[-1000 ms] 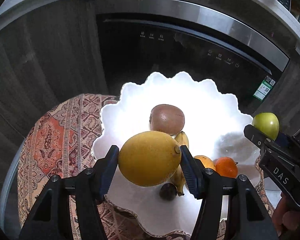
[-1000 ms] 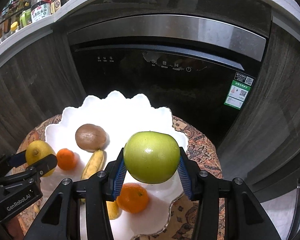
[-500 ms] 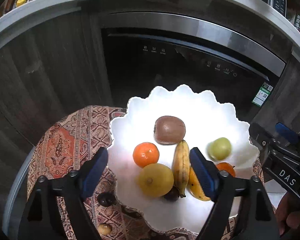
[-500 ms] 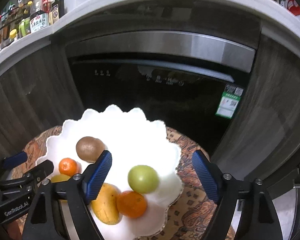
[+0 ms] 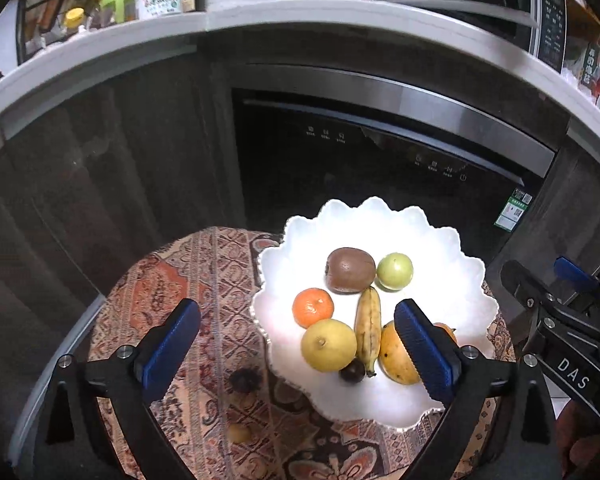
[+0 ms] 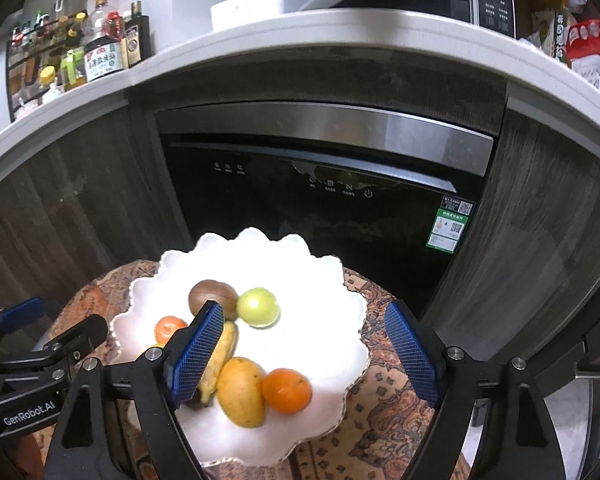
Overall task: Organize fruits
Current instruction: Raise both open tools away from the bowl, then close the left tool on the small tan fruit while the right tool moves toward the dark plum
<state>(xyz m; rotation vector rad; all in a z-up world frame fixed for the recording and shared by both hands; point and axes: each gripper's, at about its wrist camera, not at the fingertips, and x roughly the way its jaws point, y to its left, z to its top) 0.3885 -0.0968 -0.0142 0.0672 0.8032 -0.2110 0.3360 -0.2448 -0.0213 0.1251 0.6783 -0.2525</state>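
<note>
Both grippers are hovering above a small round table (image 5: 188,280) covered in a patterned cloth, angled down toward a white scalloped plate (image 5: 452,280) of fruit.

The left gripper (image 5: 296,344) is gaping wide with nothing between its blue pads; its jaws have just been opening. A second ago it was clamping the lemon (image 5: 329,345), which is now lying on the plate's near side, touching a banana (image 5: 368,330). The right gripper (image 6: 304,354) is also standing wide and empty, having just been opening. A second ago it was gripping the green apple (image 6: 258,306), which is now sitting on the plate beside the kiwi (image 6: 204,294). In both views the plate is looking smaller and lower than before, and more of the counter (image 6: 340,36) above the dark appliance (image 6: 320,200) is showing.

From left to right in the left view, the plate is holding a tangerine (image 5: 313,307), the lemon, the kiwi, the banana, the apple and a mango (image 5: 396,354), with a small dark fruit (image 5: 352,370) at the banana's near end. Only this view is showing two small items lying on the cloth left of the plate: a dark one (image 5: 244,379) and a yellowish one (image 5: 239,433).

Only the right view is clearly showing a second tangerine (image 6: 287,390) touching the mango, along with bottles (image 6: 100,52) at the counter's left end.
</note>
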